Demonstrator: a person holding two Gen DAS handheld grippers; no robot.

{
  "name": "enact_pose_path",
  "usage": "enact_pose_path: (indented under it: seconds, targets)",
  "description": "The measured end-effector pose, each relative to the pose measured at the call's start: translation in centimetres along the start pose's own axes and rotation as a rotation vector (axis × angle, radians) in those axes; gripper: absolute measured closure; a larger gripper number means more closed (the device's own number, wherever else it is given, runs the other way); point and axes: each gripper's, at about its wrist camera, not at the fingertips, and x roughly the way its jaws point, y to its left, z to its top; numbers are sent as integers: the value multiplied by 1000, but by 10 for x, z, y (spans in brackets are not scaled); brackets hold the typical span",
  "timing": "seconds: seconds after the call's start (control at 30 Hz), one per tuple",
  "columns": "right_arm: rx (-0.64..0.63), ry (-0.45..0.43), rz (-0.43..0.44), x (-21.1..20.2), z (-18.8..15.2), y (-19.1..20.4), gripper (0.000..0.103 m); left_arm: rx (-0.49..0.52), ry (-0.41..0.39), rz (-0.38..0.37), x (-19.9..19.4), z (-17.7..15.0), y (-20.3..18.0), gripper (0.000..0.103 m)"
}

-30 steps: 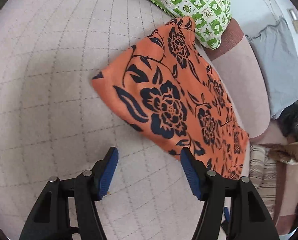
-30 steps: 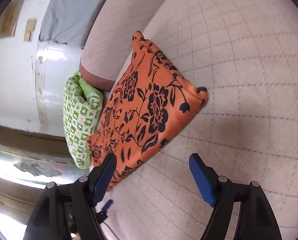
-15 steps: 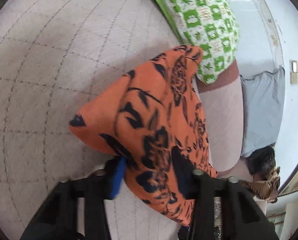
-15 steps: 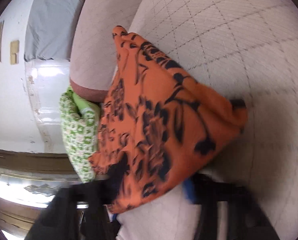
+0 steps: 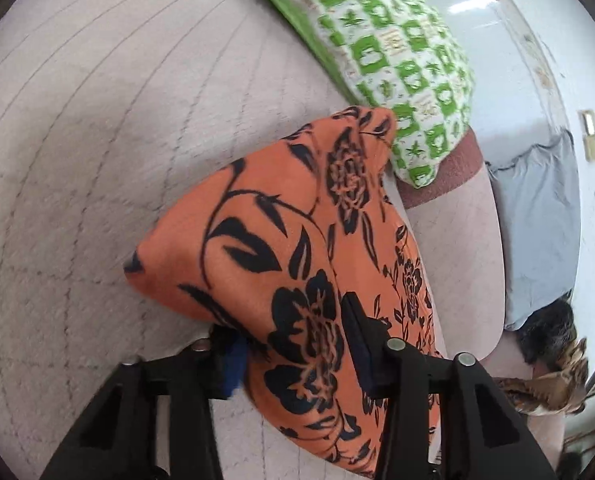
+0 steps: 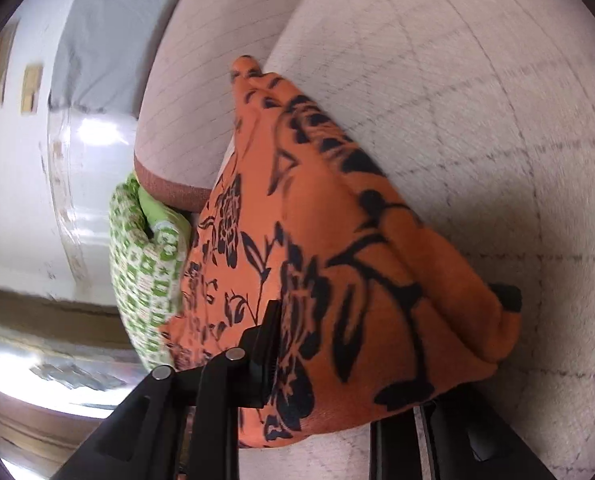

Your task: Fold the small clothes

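Note:
An orange garment with black flowers [image 5: 281,240] lies folded on the quilted beige sofa seat [image 5: 77,140]. My left gripper [image 5: 297,340] is shut on its near edge and the cloth bulges up between the fingers. In the right wrist view the same orange garment [image 6: 337,260] fills the middle. My right gripper [image 6: 349,364] is shut on its other near edge. The cloth covers most of the right finger. The garment's far end reaches the sofa backrest.
A green and white patterned cushion [image 5: 389,60] lies just behind the garment; it also shows in the right wrist view [image 6: 141,272]. The sofa backrest [image 6: 217,80] has a grey cloth [image 5: 537,220] draped on it. A white wall stands behind.
Both grippers moved forward onto the garment's near edge and closed on it. The cloth now bunches up between the fingers of each.

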Motion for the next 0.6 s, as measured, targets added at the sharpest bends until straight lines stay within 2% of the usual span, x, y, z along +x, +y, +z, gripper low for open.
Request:
enact_pose_path:
  seconds: [0.03, 0.23, 0.4, 0.6]
  targets:
    - [-26, -14, -23, -1, -1, 5, 82, 18, 0, 16, 2, 1, -1, 77]
    - [-143, -63, -110, -5, -8, 28, 86, 21, -5, 21, 6, 1, 4, 86]
    - [-276, -139, -140, -23, -20, 58, 87, 54, -43, -1, -11, -4, -5, 88]
    - [-399, -176, -192, -40, -38, 78, 88, 80, -45, -5, -39, -18, -3, 89]
